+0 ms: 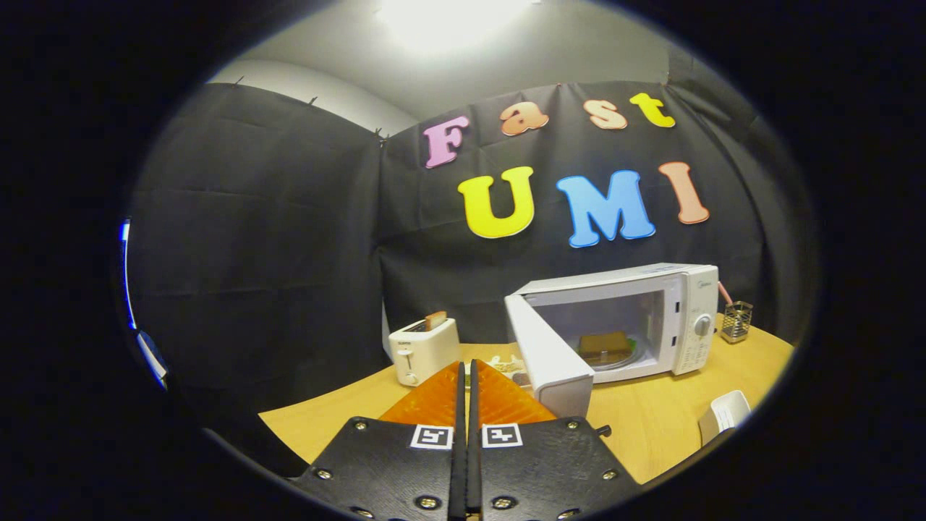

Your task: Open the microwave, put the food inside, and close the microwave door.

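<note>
Spanning whole foreground: wooden table (pixel 651 427). White microwave (pixel 687 318) stands beyond fingers, to right, door (pixel 550 354) swung wide open toward gripper. Food (pixel 605 346) sits inside on turntable plate. White toaster (pixel 423 351) left of microwave, slice poking from slot. Wire holder (pixel 736 320) just right of microwave. Gripper (pixel 466 373) clenched, orange fingers (pixel 434 398) pressed together, nothing between them.

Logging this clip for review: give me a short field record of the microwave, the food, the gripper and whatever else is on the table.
microwave: on wooden table, door swung open
food: brown slab on plate inside the cavity
gripper: orange fingers closed together, holding nothing, short of the door
toaster: white, a slice sticking up
wire holder: beside the microwave
task left: close door
</note>
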Demonstrator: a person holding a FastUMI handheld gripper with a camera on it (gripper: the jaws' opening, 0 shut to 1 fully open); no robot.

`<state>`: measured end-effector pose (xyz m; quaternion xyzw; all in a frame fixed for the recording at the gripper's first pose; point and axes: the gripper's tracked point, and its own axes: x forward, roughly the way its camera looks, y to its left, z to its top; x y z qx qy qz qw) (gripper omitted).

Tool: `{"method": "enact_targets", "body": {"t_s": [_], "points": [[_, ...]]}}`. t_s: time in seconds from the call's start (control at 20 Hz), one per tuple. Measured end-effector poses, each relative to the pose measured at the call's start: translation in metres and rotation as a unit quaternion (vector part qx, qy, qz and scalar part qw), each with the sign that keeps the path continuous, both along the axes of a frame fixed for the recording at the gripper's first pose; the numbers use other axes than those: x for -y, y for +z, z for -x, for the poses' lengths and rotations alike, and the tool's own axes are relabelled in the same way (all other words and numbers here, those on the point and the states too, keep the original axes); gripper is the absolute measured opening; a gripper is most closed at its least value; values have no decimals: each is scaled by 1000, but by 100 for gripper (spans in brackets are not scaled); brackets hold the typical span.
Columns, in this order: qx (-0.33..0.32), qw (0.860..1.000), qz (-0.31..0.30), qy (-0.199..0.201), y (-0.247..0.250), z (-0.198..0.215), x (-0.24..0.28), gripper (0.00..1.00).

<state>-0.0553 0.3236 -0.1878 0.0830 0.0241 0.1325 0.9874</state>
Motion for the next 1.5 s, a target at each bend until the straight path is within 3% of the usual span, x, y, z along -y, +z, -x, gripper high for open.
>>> {"method": "enact_targets", "body": {"t_s": [0.8, 1.25, 1.5], "points": [[-5, 993, 12, -120, -8, -50, 155, 0], [-33, 987, -6, -158, -15, -113, 236, 1], [-41, 985, 18, -169, -20, -154, 262, 1]]}}
